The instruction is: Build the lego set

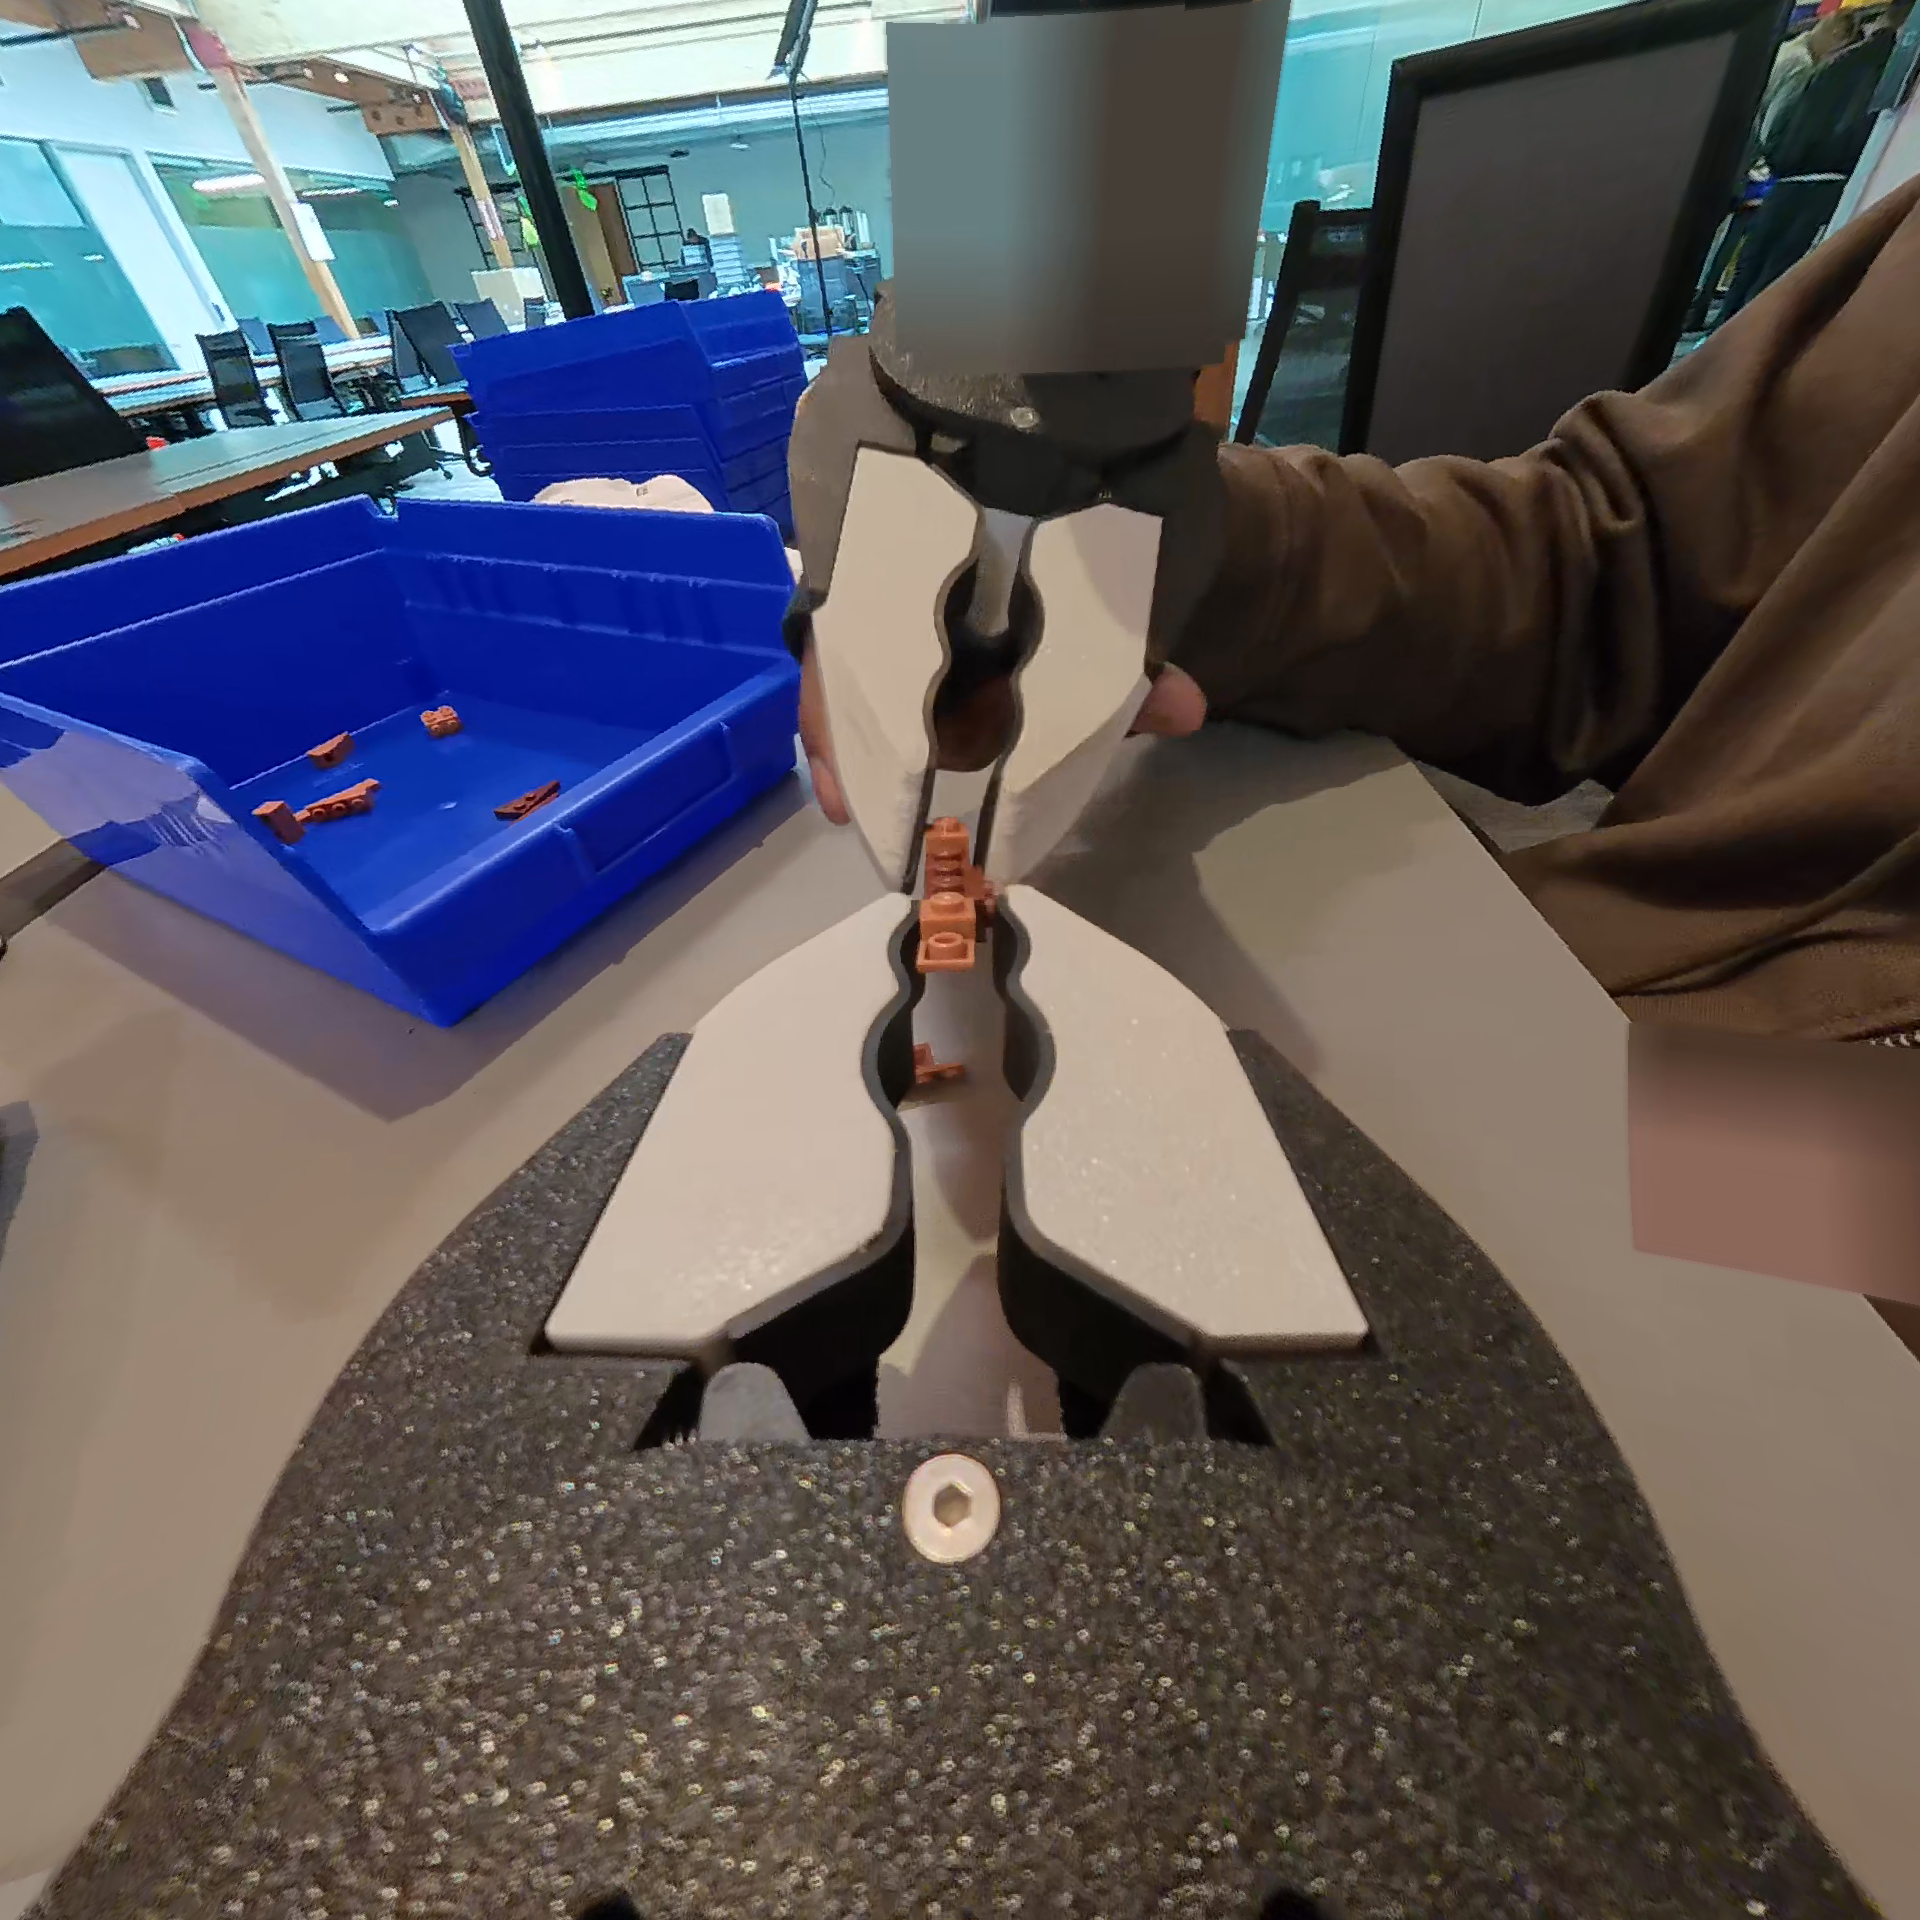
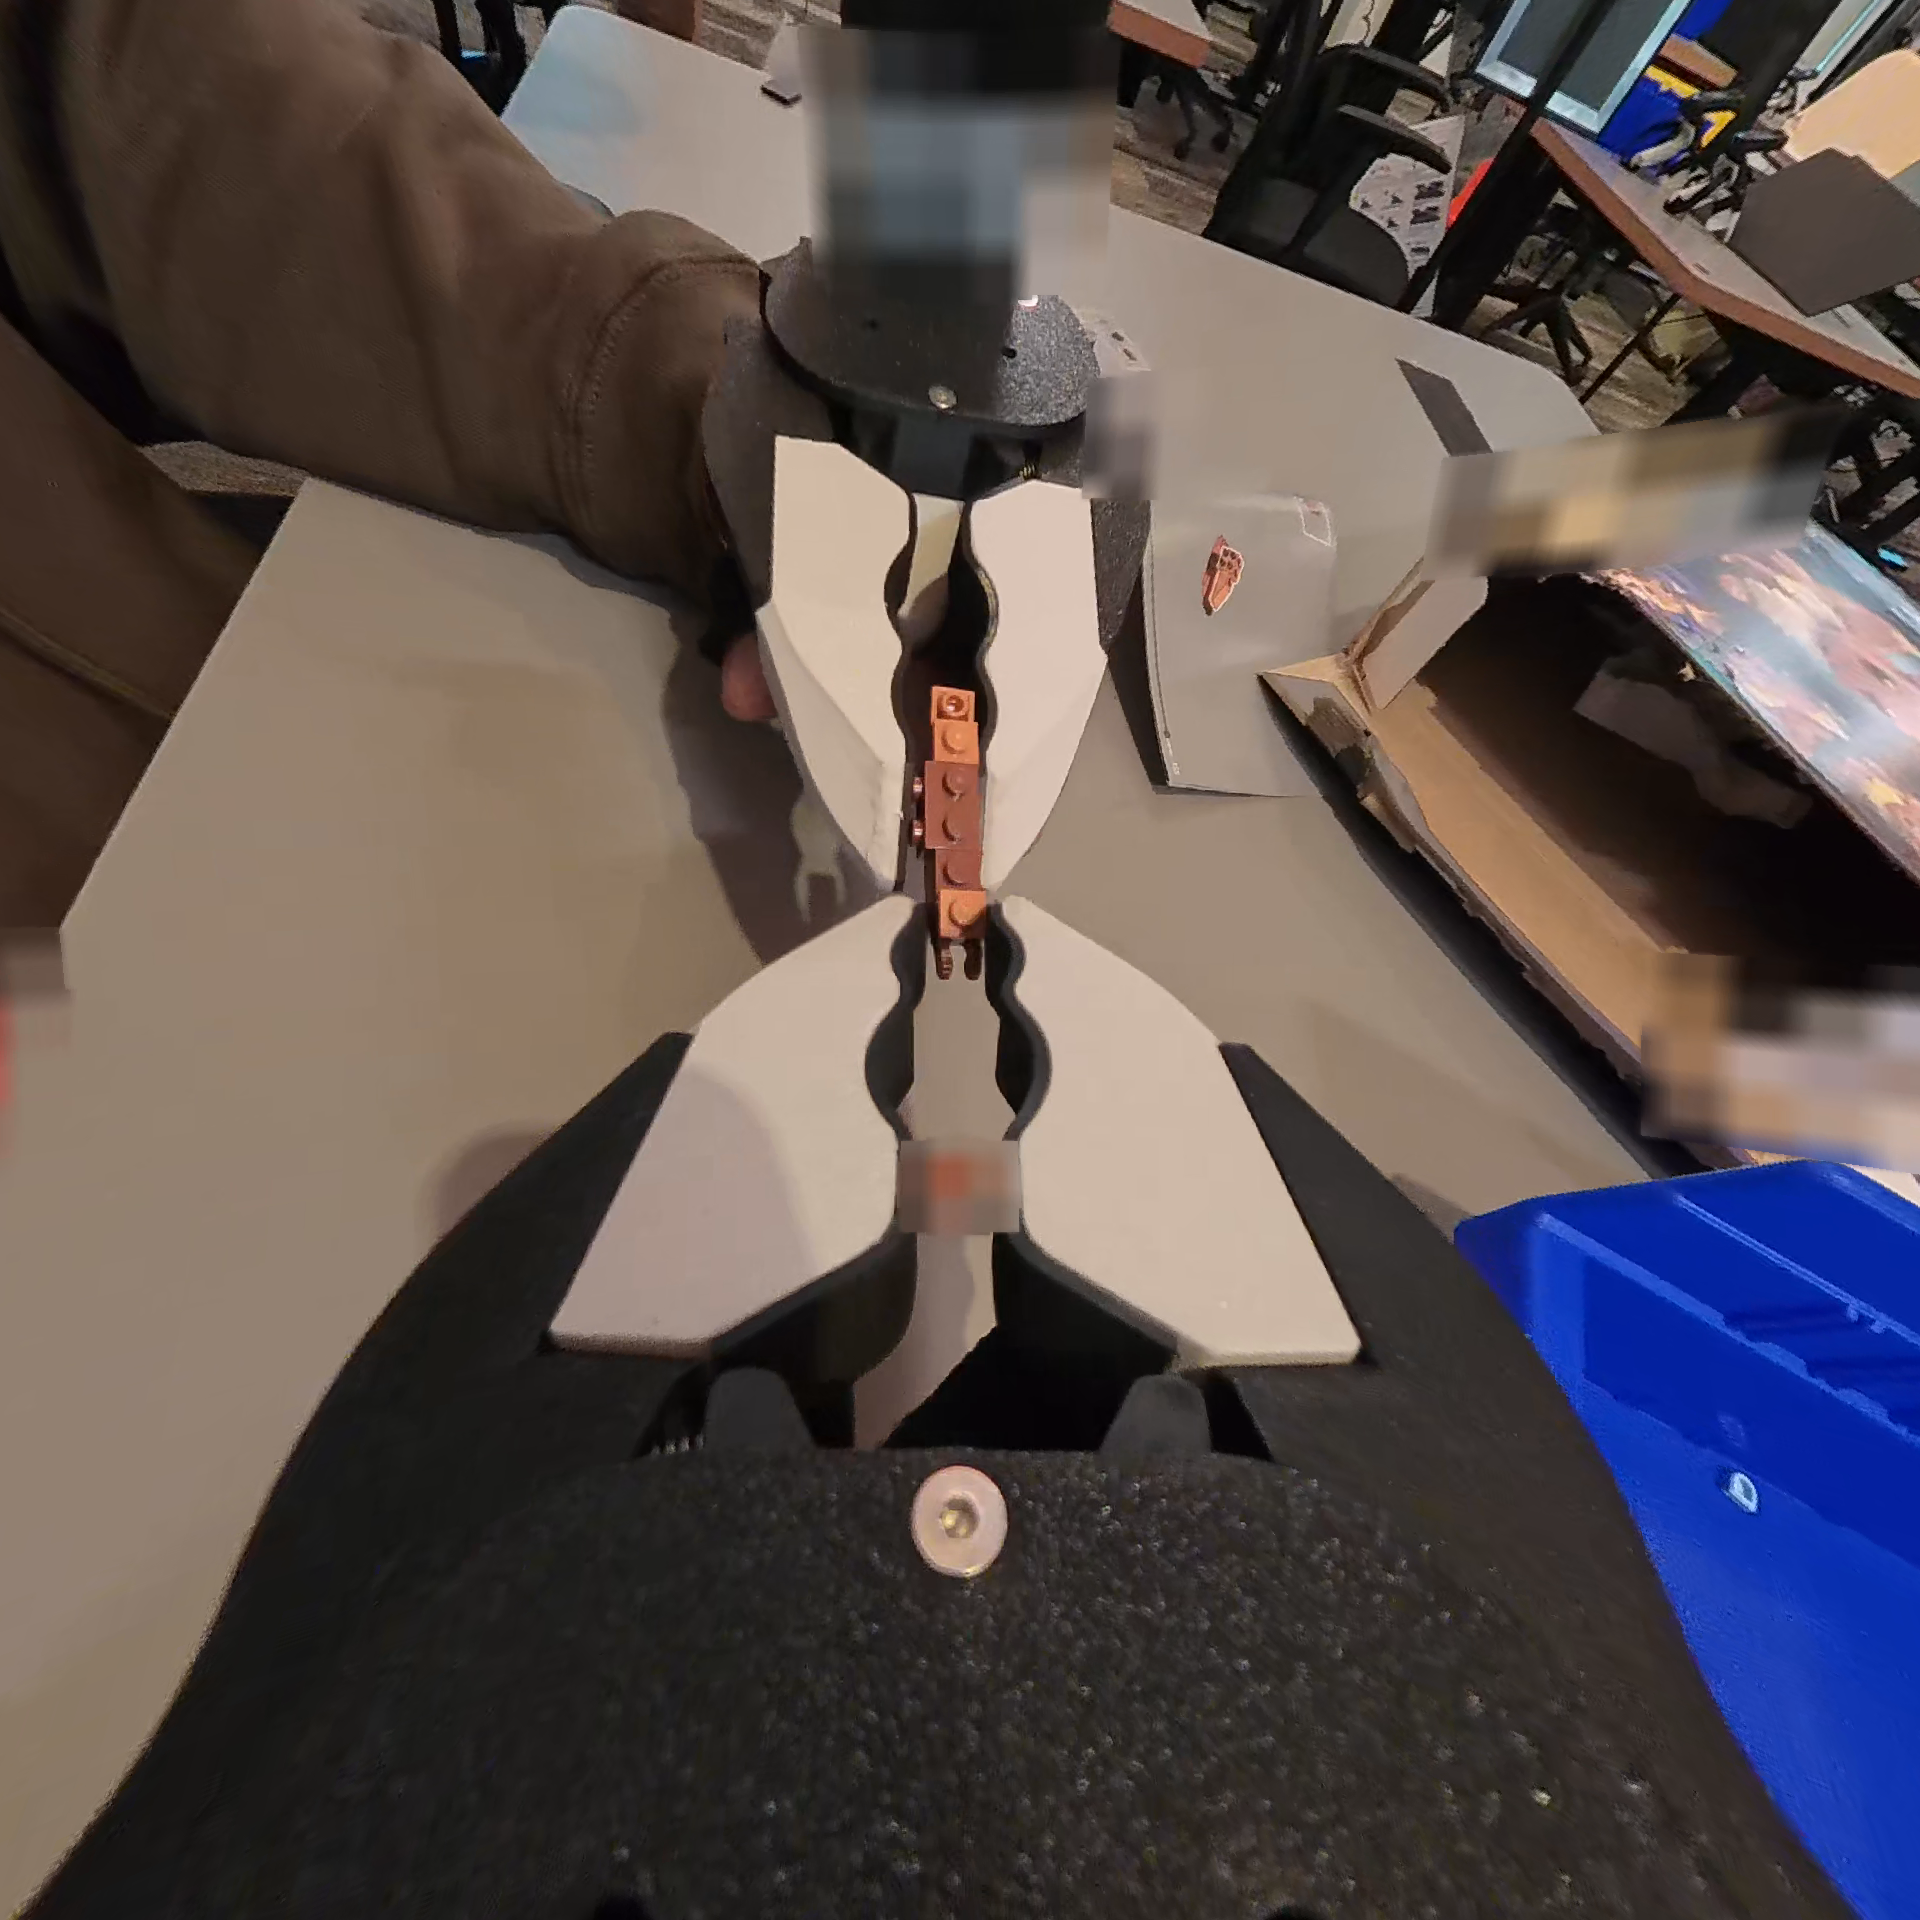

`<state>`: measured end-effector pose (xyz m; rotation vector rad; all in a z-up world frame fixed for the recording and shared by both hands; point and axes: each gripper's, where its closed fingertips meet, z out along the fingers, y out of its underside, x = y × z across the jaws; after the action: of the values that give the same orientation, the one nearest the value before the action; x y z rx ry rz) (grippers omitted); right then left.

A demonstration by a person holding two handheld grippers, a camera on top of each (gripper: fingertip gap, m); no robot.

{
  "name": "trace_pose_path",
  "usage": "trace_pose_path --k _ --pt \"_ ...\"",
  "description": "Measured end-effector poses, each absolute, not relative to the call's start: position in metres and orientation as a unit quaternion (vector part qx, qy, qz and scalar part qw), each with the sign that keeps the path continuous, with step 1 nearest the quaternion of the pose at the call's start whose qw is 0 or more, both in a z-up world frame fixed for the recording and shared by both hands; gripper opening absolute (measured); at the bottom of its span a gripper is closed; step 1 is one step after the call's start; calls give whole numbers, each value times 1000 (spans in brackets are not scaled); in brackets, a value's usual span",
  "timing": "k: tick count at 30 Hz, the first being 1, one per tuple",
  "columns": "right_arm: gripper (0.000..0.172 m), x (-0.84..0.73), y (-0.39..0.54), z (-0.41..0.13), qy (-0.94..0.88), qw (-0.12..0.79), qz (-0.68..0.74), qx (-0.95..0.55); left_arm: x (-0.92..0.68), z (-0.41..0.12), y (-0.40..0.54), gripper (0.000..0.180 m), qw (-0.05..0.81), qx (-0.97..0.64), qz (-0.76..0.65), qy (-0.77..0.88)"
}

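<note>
The two grippers meet tip to tip above the grey table [image 1: 1299, 935]. A short row of brown and orange-brown bricks [image 1: 945, 925] joined together spans between them. My left gripper [image 1: 951, 920] is shut on the near end of the row in its own view. My right gripper [image 2: 958, 920] is shut on the other end, where a small clip piece sticks out towards its camera. In the right wrist view the row [image 2: 951, 800] runs up into the left gripper's fingers [image 2: 831, 727]. A sleeved hand holds each gripper.
A blue bin [image 1: 582, 883] at the left holds several loose brown pieces [image 1: 332, 805]; its corner shows in the right wrist view [image 2: 1714, 1403]. One small brown piece [image 1: 935, 1070] lies on the table below my left fingers. A grey booklet [image 2: 1226, 675] and an open cardboard box [image 2: 1558, 810] lie nearby.
</note>
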<state>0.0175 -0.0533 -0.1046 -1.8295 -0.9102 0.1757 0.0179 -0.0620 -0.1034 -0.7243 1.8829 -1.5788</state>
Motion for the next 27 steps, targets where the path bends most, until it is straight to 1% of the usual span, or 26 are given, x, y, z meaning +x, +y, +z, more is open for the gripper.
trace_pose_path --k 4,6,9,14,20,27 --pt "8 22 -55 -105 -373 516 81 -767 19 -104 -61 13 291 -275 -586 704" --pt "8 27 -57 -104 -368 514 87 -770 20 -104 -60 18 293 -278 -587 702" --pt "8 31 -62 -103 -366 514 100 -769 20 -105 -57 18 292 -283 -584 703" --pt "8 34 -64 -108 -370 502 94 -776 20 -104 -57 16 290 -281 -588 700" --pt "8 32 -65 -110 -374 496 97 -778 19 -102 -56 9 292 -280 -592 697" --pt "7 31 -64 -110 -374 497 98 -777 19 -102 -57 8 290 -277 -592 698"
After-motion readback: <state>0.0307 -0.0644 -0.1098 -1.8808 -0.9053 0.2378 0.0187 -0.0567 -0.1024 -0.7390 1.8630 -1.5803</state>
